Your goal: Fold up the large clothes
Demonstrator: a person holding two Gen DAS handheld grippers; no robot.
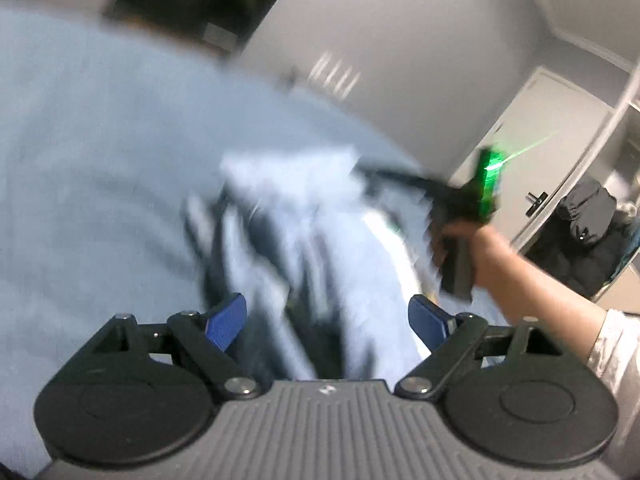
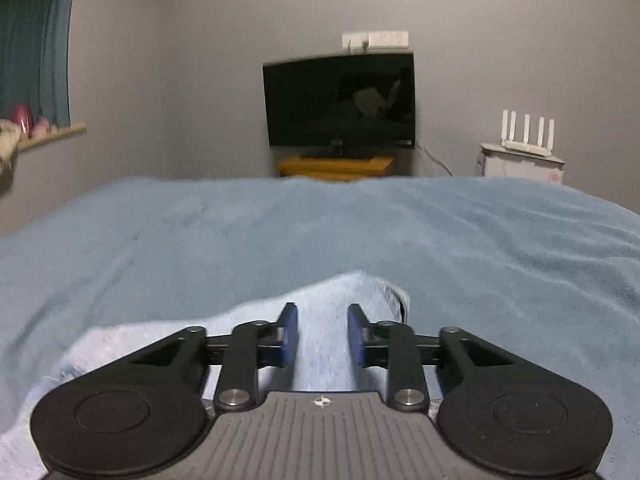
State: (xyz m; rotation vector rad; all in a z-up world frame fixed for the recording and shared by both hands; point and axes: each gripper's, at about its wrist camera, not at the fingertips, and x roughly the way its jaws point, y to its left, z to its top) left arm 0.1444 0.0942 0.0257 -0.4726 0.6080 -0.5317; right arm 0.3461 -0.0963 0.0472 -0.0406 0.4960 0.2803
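A pale blue garment [image 1: 316, 240] lies crumpled on a light blue bed cover [image 1: 100, 160]; the left wrist view is motion-blurred. My left gripper [image 1: 326, 316] is open above the garment's near part, its blue pads [image 1: 226, 320] wide apart. The other hand-held gripper [image 1: 460, 216] with a green light shows at the right, gripped by a hand beside the garment. In the right wrist view my right gripper [image 2: 322, 332] stands partly open over a fold of the pale garment [image 2: 320, 300], which runs between the pads [image 2: 290, 332] without being pinched.
The bed cover [image 2: 360, 224] stretches ahead. A dark TV [image 2: 340, 100] on a yellow stand [image 2: 336, 166], a white router [image 2: 528, 136] on a box and a curtain [image 2: 36, 48] line the far wall. A door and dark clothes [image 1: 584, 232] are at the right.
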